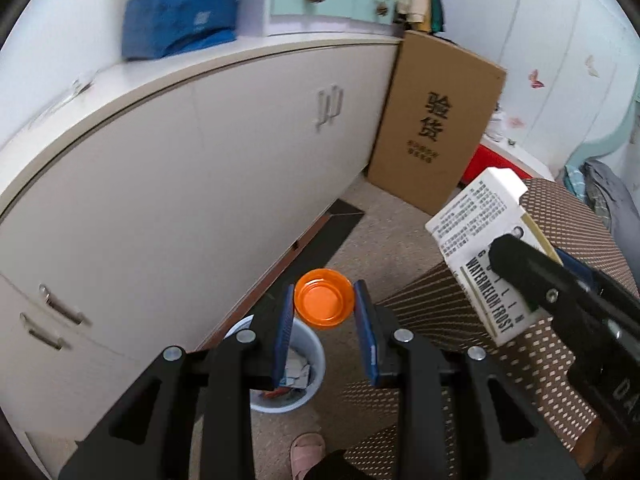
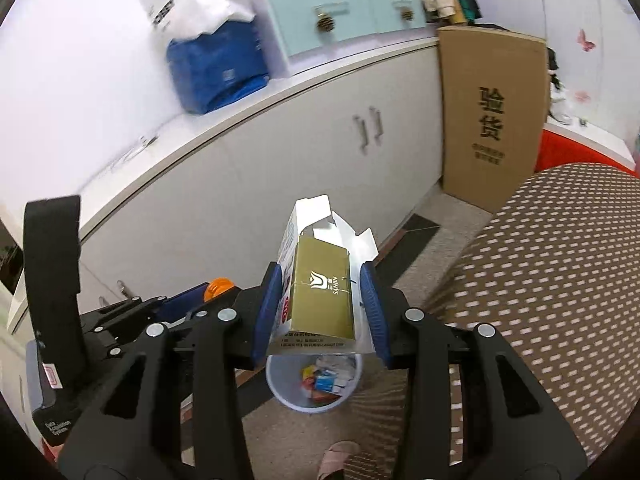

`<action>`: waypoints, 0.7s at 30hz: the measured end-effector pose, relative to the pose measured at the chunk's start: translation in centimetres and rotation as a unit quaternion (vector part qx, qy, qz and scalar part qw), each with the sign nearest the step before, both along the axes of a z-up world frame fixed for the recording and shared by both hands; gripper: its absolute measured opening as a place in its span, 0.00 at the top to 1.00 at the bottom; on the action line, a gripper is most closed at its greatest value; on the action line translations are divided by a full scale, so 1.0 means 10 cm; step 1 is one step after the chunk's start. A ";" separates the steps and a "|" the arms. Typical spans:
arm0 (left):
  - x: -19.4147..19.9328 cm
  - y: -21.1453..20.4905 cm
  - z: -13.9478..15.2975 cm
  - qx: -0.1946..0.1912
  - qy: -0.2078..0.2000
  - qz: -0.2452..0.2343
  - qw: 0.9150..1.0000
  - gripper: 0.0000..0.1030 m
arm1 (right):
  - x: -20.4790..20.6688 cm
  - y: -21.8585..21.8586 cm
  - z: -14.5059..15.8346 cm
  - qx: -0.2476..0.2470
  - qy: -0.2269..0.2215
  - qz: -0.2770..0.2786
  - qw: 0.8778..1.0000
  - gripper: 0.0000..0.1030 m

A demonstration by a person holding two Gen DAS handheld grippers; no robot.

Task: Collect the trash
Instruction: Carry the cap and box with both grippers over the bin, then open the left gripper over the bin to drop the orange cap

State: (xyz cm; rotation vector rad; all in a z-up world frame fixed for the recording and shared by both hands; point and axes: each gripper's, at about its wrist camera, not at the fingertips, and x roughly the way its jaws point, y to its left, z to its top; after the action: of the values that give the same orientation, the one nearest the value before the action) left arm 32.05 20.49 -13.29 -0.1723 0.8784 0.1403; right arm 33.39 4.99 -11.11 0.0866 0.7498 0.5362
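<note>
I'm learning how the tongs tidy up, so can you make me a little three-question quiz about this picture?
1. True or false: the left tongs hold an orange lid.
2. What do the right tongs hold? A) a sock B) an opened carton C) a spoon
3. Fill in: below both tongs stands a pale blue ____ with scraps already inside.

Key: 1 true; 2 B; 3 bin.

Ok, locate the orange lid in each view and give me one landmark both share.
Left wrist: orange lid at lower centre, clamped between the left tongs.
Right wrist: only its edge shows at lower left, on the other tool.
Shared landmark: the cardboard box leaning against the cabinet.
</note>
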 end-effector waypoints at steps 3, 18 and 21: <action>0.00 0.15 -0.05 0.000 0.007 0.008 1.000 0.72 | 0.00 0.15 -0.05 -0.003 0.003 0.005 1.000 0.61; -0.03 0.58 -0.32 -0.015 0.039 0.052 0.998 0.34 | 0.01 0.35 -0.29 -0.005 0.027 -0.002 1.000 0.60; -0.08 0.58 -0.27 -0.016 0.030 0.056 0.998 0.34 | 0.00 0.39 -0.34 -0.006 0.033 0.000 0.999 0.60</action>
State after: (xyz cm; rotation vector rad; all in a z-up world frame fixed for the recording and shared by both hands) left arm 31.21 26.28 -16.00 -0.2481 0.9310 0.2372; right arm 33.42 8.91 -14.51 0.0934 0.8176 0.5299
